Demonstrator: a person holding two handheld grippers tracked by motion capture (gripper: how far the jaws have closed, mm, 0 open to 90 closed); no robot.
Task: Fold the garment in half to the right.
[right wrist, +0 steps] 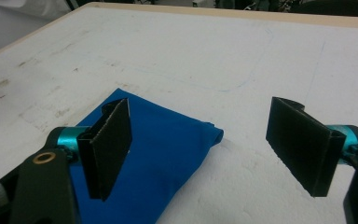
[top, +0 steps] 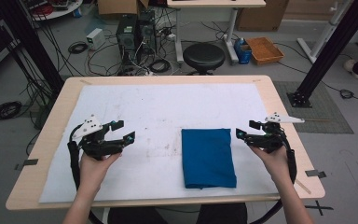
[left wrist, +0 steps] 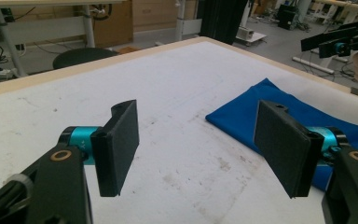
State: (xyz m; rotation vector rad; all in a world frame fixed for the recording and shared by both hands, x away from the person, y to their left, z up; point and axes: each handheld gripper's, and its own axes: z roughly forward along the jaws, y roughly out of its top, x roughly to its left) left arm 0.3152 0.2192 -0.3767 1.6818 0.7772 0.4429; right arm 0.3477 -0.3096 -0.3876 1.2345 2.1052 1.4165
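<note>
A blue cloth [top: 208, 157] lies folded into a flat rectangle on the white sheet [top: 168, 107], right of the table's middle. My left gripper [top: 123, 130] hovers over bare sheet well left of the cloth, jaws wide apart and empty. My right gripper [top: 245, 129] sits just off the cloth's upper right corner, also open with nothing between its jaws. In the left gripper view the cloth [left wrist: 279, 112] lies beyond the open left gripper [left wrist: 200, 149]. In the right gripper view a cloth corner [right wrist: 168, 140] lies under the gap of the right gripper [right wrist: 205, 149].
The white sheet covers most of a wooden table [top: 279, 100]. Beyond the far edge stand a black stool [top: 203, 56], computer towers [top: 133, 32] with tangled cables, and an orange crate [top: 264, 49]. Black frame posts [top: 328, 51] rise at the right.
</note>
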